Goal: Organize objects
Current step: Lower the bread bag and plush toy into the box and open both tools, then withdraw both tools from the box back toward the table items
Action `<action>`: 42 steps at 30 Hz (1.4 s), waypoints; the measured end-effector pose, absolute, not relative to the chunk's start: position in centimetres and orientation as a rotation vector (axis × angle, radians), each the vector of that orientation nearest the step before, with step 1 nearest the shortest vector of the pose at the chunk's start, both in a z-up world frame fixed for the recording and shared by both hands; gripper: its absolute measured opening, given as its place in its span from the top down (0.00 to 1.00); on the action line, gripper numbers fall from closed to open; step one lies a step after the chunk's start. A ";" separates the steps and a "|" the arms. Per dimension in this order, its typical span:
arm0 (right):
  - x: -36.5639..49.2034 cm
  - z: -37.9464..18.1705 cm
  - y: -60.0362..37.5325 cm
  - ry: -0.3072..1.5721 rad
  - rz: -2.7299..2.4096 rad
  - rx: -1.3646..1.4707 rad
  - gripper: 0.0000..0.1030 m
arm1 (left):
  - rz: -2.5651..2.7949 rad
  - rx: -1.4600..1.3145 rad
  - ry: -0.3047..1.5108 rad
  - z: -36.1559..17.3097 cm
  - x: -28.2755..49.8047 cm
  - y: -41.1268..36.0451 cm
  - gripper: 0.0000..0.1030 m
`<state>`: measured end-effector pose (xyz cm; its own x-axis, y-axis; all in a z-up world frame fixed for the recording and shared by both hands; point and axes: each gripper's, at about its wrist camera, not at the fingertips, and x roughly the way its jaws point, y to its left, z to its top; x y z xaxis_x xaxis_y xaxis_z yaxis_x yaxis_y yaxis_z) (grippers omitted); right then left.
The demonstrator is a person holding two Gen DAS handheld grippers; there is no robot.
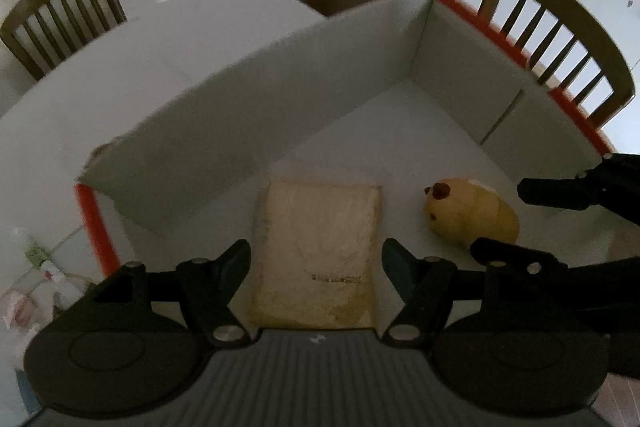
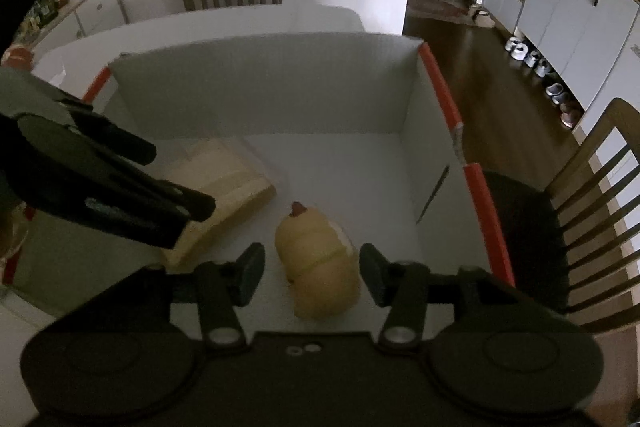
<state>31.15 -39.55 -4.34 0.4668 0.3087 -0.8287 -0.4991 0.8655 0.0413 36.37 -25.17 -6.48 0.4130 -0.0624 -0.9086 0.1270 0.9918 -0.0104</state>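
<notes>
We judge the yellow plush toy (image 2: pixel 320 263) light and soft; it should compress under the pads, so a hold across its rounded middle looks safest. The flat tan packet (image 1: pixel 320 251) appears thin and pliable, best taken by an edge. The toy is pale yellow, ribbed, with a reddish tip at its twelve o'clock end. Both lie on the floor of the white box (image 2: pixel 260 83) with orange-trimmed corners, the packet at ten o'clock from the toy. The right gripper (image 2: pixel 312 273) stands open astride the toy, pads clear. The left gripper (image 1: pixel 316 267) hangs open over the packet, not touching.
</notes>
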 end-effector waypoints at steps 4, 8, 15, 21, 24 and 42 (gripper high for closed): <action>30.2 -2.9 -40.6 0.935 0.501 -0.167 0.49 | -0.113 0.041 1.075 -3.9 34.0 -23.5 0.31; 28.9 -1.2 -40.9 0.911 0.509 -0.136 0.49 | -0.125 0.005 1.021 -2.2 31.8 -23.1 0.31; 26.4 1.3 -39.7 0.859 0.523 -0.117 0.49 | -0.156 -0.001 0.914 -0.2 28.1 -22.5 0.31; 24.0 2.9 -37.6 0.821 0.526 -0.097 0.46 | -0.103 0.030 0.812 2.0 24.4 -20.2 0.31; 22.4 3.3 -36.0 0.801 0.523 -0.096 0.39 | -0.103 0.032 0.788 2.7 22.4 -18.6 0.31; 14.7 2.5 -25.7 0.816 0.531 -0.089 0.36 | -0.132 -0.042 0.779 1.5 13.8 -8.2 0.25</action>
